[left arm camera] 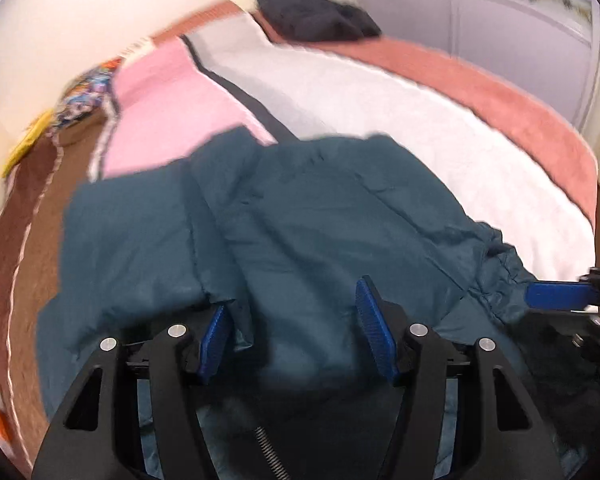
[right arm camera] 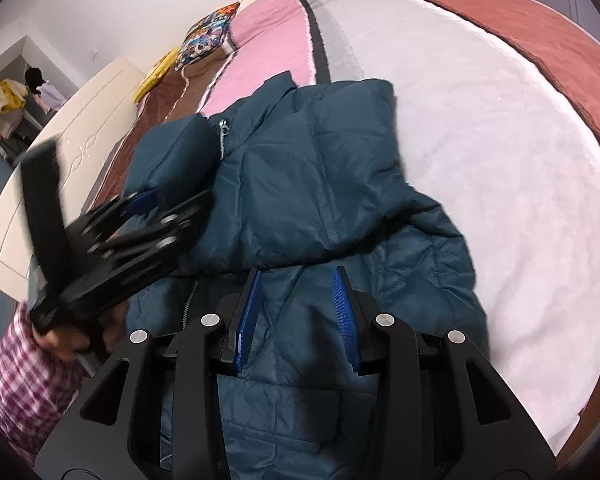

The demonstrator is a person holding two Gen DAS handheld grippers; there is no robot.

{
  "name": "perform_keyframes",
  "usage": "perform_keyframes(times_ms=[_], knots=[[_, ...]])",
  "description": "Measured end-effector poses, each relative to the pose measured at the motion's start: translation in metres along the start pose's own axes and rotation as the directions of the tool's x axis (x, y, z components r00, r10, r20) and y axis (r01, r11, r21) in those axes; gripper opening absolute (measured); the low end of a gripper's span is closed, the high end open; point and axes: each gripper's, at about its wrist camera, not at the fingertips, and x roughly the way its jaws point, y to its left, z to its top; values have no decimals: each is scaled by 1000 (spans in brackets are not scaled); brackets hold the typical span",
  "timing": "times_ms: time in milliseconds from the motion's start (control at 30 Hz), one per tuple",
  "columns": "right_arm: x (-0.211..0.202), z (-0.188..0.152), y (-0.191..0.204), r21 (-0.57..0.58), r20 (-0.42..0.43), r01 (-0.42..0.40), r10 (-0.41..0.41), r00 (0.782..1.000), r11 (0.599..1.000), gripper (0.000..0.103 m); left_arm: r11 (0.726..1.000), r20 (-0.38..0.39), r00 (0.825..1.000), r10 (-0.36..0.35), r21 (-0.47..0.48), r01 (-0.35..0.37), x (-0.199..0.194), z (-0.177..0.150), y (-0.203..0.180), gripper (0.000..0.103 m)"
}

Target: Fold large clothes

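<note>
Left wrist view: the left gripper [left arm camera: 296, 332] stood well open over a teal quilted jacket [left arm camera: 300, 208], pads clear of the cloth, holding nothing.

Right wrist view: the right gripper [right arm camera: 298, 320] hung half open just above the jacket's puffy, slick lower half; its long axis ran straight ahead across a fleecy blanket [right arm camera: 480, 152].

Home bedroom. Bed [right arm camera: 480, 128] fills most of both views, covered by patchwork blanket [right arm camera: 268, 36] in pink, white, grey, brown and terracotta panels. Patterned cushion [right arm camera: 206, 38] near cream headboard [right arm camera: 80, 108]. Plain white wall [left arm camera: 100, 8] behind. Closet doors [left arm camera: 500, 32] beyond far bed edge. Garments hanging in alcove [right arm camera: 8, 108] at left.
</note>
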Motion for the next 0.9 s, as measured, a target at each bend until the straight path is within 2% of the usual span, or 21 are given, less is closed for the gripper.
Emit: perform_keyframes(times_ms=[100, 167, 267, 400, 500, 600, 700, 800, 900], knots=[[-9, 1, -10, 9, 23, 9, -10, 1000, 1000, 37, 997, -43, 997, -67, -32, 65, 9, 3, 0, 60], [-10, 1, -20, 25, 24, 16, -16, 1000, 1000, 38, 990, -41, 991, -126, -72, 123, 5, -3, 8, 60], [-7, 3, -26, 52, 18, 6, -7, 1000, 999, 38, 964, -8, 978, -208, -169, 203, -3, -12, 27, 60], [-3, 4, -21, 46, 8, -11, 11, 1000, 999, 38, 935, 55, 967, -248, -247, 253, -23, -18, 45, 60], [-1, 7, -11, 18, 5, -20, 20, 1000, 1000, 38, 922, 110, 962, -250, -275, 271, -44, -25, 56, 60], [7, 12, 0, 2, -10, -40, 40, 999, 999, 38, 929, 148, 973, -179, -299, 216, -62, -39, 69, 60], [18, 25, 10, 9, -20, -67, 67, 998, 998, 38, 924, 153, 987, -49, -369, 103, -76, -63, 96, 60], [30, 40, 15, 41, -14, -94, 95, 995, 995, 38, 882, 95, 991, 94, -469, -39, -80, -93, 132, 60], [51, 60, 19, 81, -14, -50, 51, 999, 995, 38, 820, 12, 982, 188, -552, -150, -73, -118, 168, 60]])
